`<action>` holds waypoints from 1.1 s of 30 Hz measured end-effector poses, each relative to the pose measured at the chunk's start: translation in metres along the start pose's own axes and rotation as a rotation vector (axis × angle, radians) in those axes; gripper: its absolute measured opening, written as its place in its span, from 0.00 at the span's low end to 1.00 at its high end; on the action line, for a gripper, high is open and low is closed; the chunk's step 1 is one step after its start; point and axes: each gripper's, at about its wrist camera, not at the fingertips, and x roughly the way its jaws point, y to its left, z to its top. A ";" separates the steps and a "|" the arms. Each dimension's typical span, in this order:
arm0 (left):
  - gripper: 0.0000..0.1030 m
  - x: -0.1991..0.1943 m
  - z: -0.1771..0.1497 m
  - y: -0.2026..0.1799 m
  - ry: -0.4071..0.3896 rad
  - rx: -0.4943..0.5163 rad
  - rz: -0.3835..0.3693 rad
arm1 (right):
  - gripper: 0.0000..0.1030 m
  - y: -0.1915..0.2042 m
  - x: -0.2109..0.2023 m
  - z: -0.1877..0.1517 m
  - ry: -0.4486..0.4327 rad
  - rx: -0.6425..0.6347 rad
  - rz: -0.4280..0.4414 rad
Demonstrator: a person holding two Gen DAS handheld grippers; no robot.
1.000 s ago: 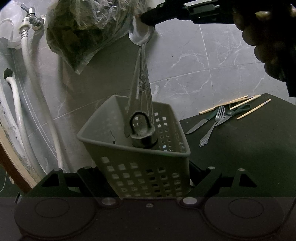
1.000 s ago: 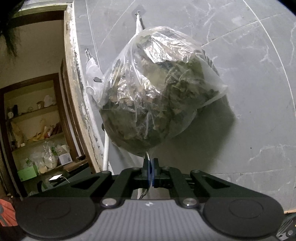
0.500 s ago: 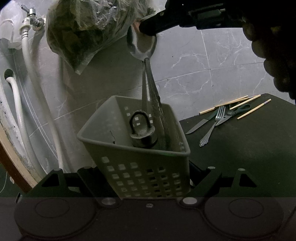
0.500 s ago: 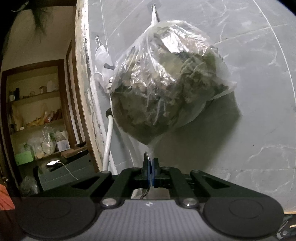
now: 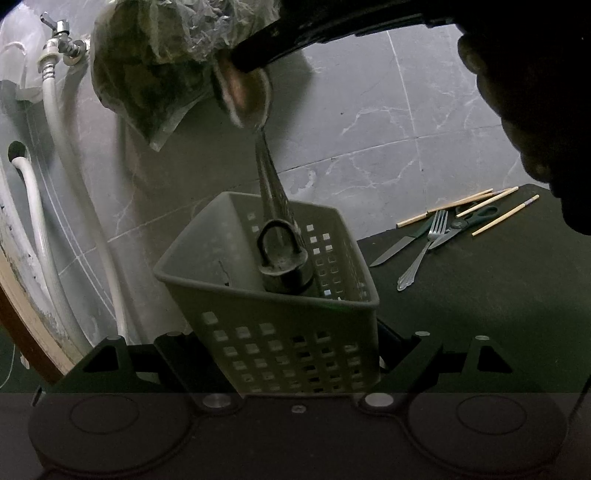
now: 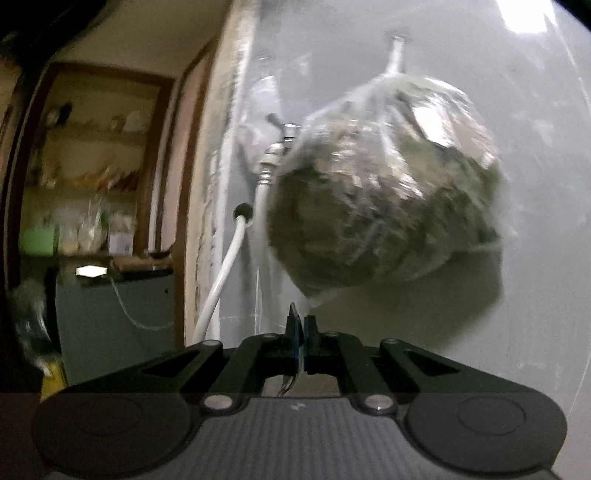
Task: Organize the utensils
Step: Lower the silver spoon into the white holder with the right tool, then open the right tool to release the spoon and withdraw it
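Observation:
My left gripper [image 5: 295, 343] is shut on a grey perforated basket [image 5: 280, 332], with a finger on each side of it. A metal padlock [image 5: 284, 266] stands inside. Above, my right gripper [image 5: 251, 64] is shut on the bowl of a silver spoon [image 5: 271, 184], and the handle hangs down into the basket behind the padlock. In the right wrist view the spoon's bowl [image 6: 293, 332] shows edge-on between the pads of the right gripper [image 6: 303, 328]. A fork [image 5: 424, 251], knife [image 5: 397, 247], scissors [image 5: 461, 225] and several chopsticks [image 5: 461, 201] lie on the dark table [image 5: 480, 314].
A plastic bag of greens [image 5: 159, 66] hangs on the grey tiled wall close behind the spoon. A tap [image 5: 59, 33] and white hoses [image 5: 66, 155] run down the wall at the left. A doorway with shelves [image 6: 92, 166] opens further left.
The right gripper has shifted right and rolled with the spoon. The handle swung from left of the padlock to behind it. The left gripper and basket stayed still.

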 end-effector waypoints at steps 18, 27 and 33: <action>0.83 -0.004 -0.008 -0.007 -0.045 0.022 0.018 | 0.02 0.071 -0.031 -0.041 0.045 -0.363 0.100; 0.84 -0.009 -0.016 -0.010 -0.081 0.044 0.032 | 0.02 0.071 -0.047 -0.044 0.052 -0.367 0.164; 0.84 -0.008 -0.017 -0.012 -0.084 0.056 0.038 | 0.02 0.067 -0.050 -0.047 0.076 -0.352 0.198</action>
